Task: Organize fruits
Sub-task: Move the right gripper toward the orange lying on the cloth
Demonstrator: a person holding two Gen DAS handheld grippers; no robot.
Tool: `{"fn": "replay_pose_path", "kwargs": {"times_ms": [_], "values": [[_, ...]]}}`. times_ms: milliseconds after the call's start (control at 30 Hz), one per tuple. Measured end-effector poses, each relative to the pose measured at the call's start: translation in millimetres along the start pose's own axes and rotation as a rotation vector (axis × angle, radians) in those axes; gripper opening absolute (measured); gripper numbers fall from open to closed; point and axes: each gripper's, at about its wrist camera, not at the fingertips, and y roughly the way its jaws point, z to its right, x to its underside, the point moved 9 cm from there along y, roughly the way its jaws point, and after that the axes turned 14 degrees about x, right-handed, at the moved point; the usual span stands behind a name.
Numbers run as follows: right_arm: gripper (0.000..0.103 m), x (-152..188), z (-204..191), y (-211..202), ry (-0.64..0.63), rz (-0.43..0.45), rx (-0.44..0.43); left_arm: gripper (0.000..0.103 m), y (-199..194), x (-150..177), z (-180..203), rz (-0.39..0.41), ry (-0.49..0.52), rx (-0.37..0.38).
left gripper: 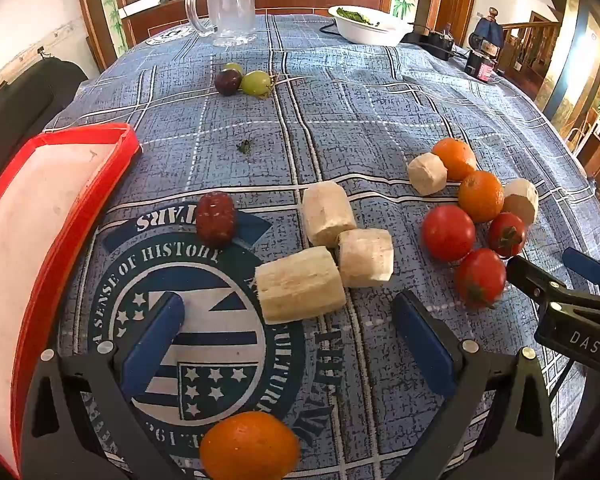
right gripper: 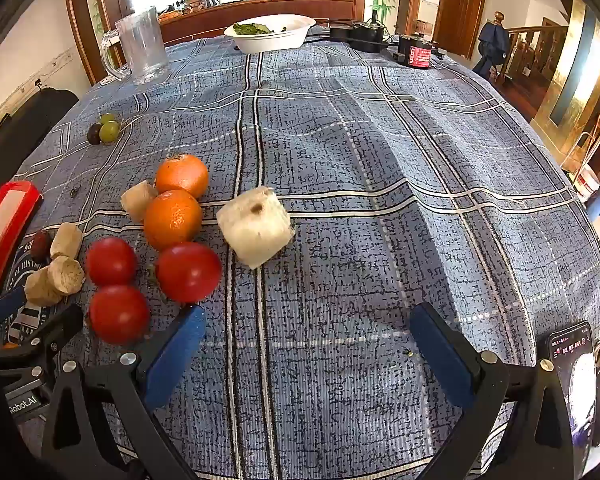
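Note:
My left gripper (left gripper: 292, 312) is open and empty, low over the blue tablecloth. Three pale peeled cane chunks (left gripper: 300, 284) lie just ahead of its fingertips, and a red jujube (left gripper: 216, 218) sits to their left. An orange (left gripper: 250, 446) lies between the left gripper's arms. My right gripper (right gripper: 308, 320) is open and empty. Its left finger (right gripper: 176, 352) is beside three tomatoes (right gripper: 188, 272). Two oranges (right gripper: 172, 218) and a pale chunk (right gripper: 256, 226) lie ahead. Grapes (left gripper: 244, 80) sit far back.
A red-rimmed white tray (left gripper: 52, 216) lies at the left. A glass mug (left gripper: 228, 4) and a white bowl (left gripper: 368, 26) of greens stand at the far edge. Black devices (right gripper: 416, 52) sit far right. A phone (right gripper: 576, 380) lies near right.

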Motion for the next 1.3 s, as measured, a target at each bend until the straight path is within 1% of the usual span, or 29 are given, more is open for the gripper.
{"fn": "replay_pose_path", "kwargs": {"times_ms": [433,533,567,600,633,700,733,800,833,867,933,967,1000,1033,1067,1167,1267,1300], "values": [[0.103,0.0,-0.1,-0.1,0.001,0.001,-0.001,0.103,0.8,-1.5,0.0,0.004,-0.010,-0.007],[0.103,-0.8,-0.6,0.2,-0.002,-0.001,0.001,0.103,-2.1,-1.0,-0.3,0.011,-0.010,0.003],[0.103,0.3,0.1,-0.4,0.003,-0.007,-0.003,0.103,-6.1,-1.1,-0.5,0.024,-0.008,0.007],[0.103,2.6,1.8,-3.2,0.015,-0.006,-0.014,0.103,-13.8,-3.3,1.4,0.055,0.000,0.007],[0.103,5.9,3.6,-8.2,0.033,-0.005,-0.038,0.103,-24.4,-5.3,3.8,0.093,0.018,0.002],[0.103,7.8,5.2,-19.2,0.066,-0.002,-0.092,0.103,-43.1,-8.0,8.0,0.140,0.056,-0.018],[0.103,8.2,6.4,-26.3,0.078,0.009,-0.102,0.103,-49.9,-7.5,10.0,0.147,0.072,-0.023],[0.103,10.6,14.4,-48.8,0.092,0.060,-0.107,0.103,-61.6,-6.9,13.1,0.155,0.091,-0.020],[0.103,10.6,19.7,-61.7,0.106,0.104,-0.105,0.103,-68.3,-4.9,13.8,0.167,0.098,-0.024],[0.103,10.4,27.3,-81.7,0.130,0.181,-0.102,0.103,-73.0,-3.7,14.2,0.176,0.104,-0.029],[0.103,10.7,32.7,-99.0,0.135,0.263,-0.100,0.103,-80.6,-0.7,14.4,0.184,0.107,-0.029],[0.103,17.3,28.0,-106.8,0.106,0.280,-0.128,0.103,-83.0,1.6,15.2,0.185,0.104,-0.023],[0.103,22.6,22.2,-106.3,0.076,0.247,-0.155,0.103,-84.9,3.1,15.2,0.187,0.097,-0.020],[0.103,28.2,19.0,-106.5,0.070,0.220,-0.160,0.103,-88.4,4.9,15.7,0.192,0.097,-0.017],[0.103,34.2,18.8,-108.6,0.079,0.217,-0.149,0.103,-89.6,4.4,18.3,0.197,0.100,-0.021],[0.103,36.7,21.9,-118.7,0.105,0.272,-0.106,0.103,-99.6,8.8,18.6,0.217,0.122,-0.037],[0.103,36.5,27.3,-141.4,0.132,0.352,-0.076,0.103,-104.1,12.3,18.2,0.222,0.133,-0.033],[0.103,35.2,27.9,-145.2,0.130,0.367,-0.067,0.103,-104.7,13.0,18.4,0.227,0.138,-0.033]]}}
